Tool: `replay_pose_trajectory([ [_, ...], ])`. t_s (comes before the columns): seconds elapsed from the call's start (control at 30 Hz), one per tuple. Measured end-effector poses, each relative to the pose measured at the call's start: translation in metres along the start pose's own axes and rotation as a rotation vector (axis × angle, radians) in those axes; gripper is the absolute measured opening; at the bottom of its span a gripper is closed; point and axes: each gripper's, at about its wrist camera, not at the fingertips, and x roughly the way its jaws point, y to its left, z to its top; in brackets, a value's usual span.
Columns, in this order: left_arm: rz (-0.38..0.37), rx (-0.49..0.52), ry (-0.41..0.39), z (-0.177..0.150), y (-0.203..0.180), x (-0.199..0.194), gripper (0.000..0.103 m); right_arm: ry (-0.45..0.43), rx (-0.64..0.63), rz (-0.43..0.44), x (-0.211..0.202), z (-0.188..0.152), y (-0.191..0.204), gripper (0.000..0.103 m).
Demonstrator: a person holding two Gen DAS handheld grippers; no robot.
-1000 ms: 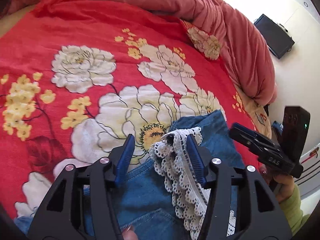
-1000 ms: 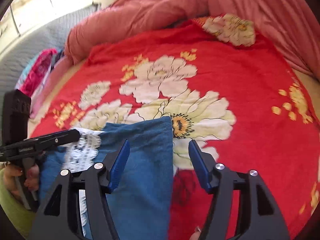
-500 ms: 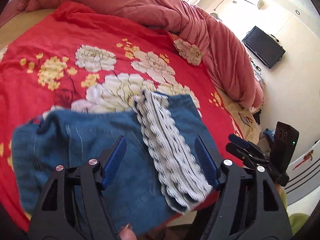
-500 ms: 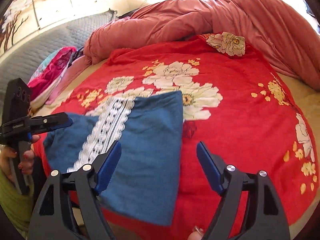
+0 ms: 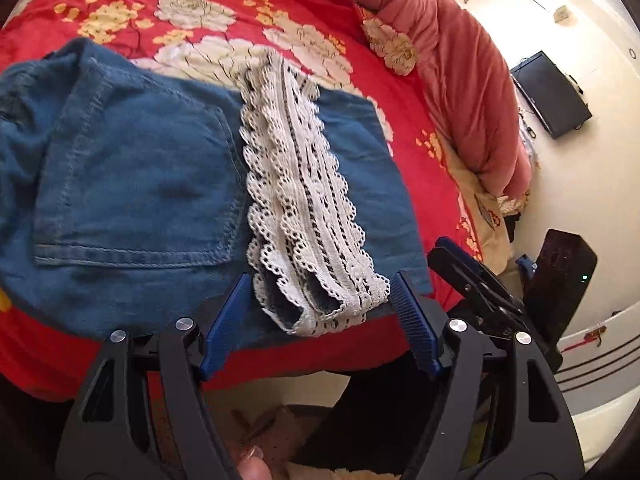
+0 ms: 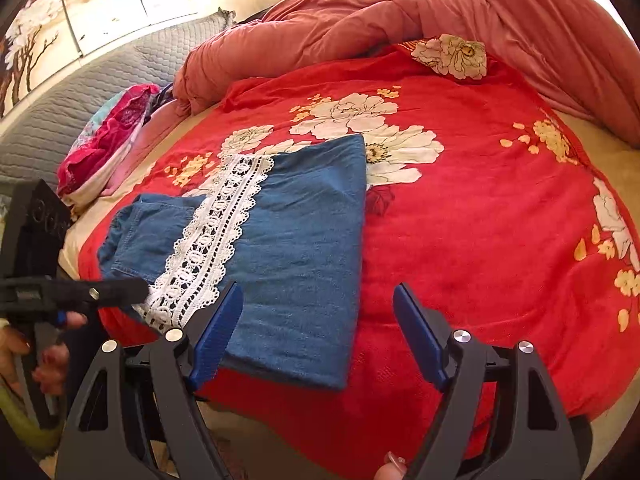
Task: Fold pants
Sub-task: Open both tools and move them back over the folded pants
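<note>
Sunlit cream wall [image 5: 592, 184], wall-mounted dark screen [image 5: 550, 94], grey quilted headboard [image 6: 80, 100], painted tree panel [image 6: 52, 12]

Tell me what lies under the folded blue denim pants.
The folded blue denim pants with white lace trim lie on a red bedspread with white flowers. The pattern beneath the pants is covered, so anything else under them cannot be seen.

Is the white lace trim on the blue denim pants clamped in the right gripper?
No, the right gripper is open beside the white lace trim, with only blue denim pants below.
</note>
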Motion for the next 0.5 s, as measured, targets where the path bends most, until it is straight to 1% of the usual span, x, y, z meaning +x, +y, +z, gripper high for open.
replay_pose_trajectory([
  [0.03,0.027,0.002,0.010,-0.001,-0.002,0.007,0.059,0.001,0.004,0.004,0.001,-0.001,0.000,0.076],
  [0.07,0.034,0.000,0.014,-0.002,-0.002,0.012,0.053,0.006,0.007,0.002,0.003,-0.001,0.000,0.076],
  [0.13,0.075,0.021,0.010,-0.003,-0.005,0.020,0.039,0.021,0.007,0.004,0.008,-0.003,-0.001,0.076],
  [0.17,0.103,0.033,0.001,-0.003,-0.005,0.022,0.026,0.031,0.017,0.002,0.011,-0.004,-0.002,0.070],
  [0.2,0.100,0.031,0.004,-0.003,-0.002,0.021,0.023,0.040,0.025,0.002,0.015,-0.006,-0.003,0.060],
  [0.23,0.095,0.039,0.009,-0.002,-0.001,0.020,0.018,0.053,0.023,0.015,0.018,-0.008,-0.003,0.036],
  [0.27,0.098,0.056,0.006,-0.002,-0.002,0.015,0.015,0.065,0.009,0.022,0.021,-0.010,0.001,0.034],
  [0.3,0.099,0.069,0.001,-0.003,-0.002,0.011,0.014,0.062,-0.008,0.011,0.021,-0.012,0.005,0.034],
  [0.33,0.108,0.096,-0.005,-0.006,-0.005,0.004,0.014,0.053,-0.026,0.008,0.019,-0.012,0.010,0.037],
  [0.37,0.129,0.123,-0.016,-0.008,-0.007,0.000,0.014,0.049,-0.040,0.005,0.018,-0.012,0.014,0.039],
  [0.43,0.157,0.137,-0.020,-0.012,-0.006,0.000,0.014,0.049,-0.059,-0.022,0.019,-0.013,0.017,0.042],
  [0.47,0.168,0.137,-0.016,-0.013,-0.005,0.004,0.018,0.062,-0.069,-0.047,0.022,-0.015,0.018,0.047],
  [0.5,0.181,0.136,-0.009,-0.014,-0.002,0.008,0.020,0.071,-0.076,-0.067,0.024,-0.017,0.018,0.049],
])
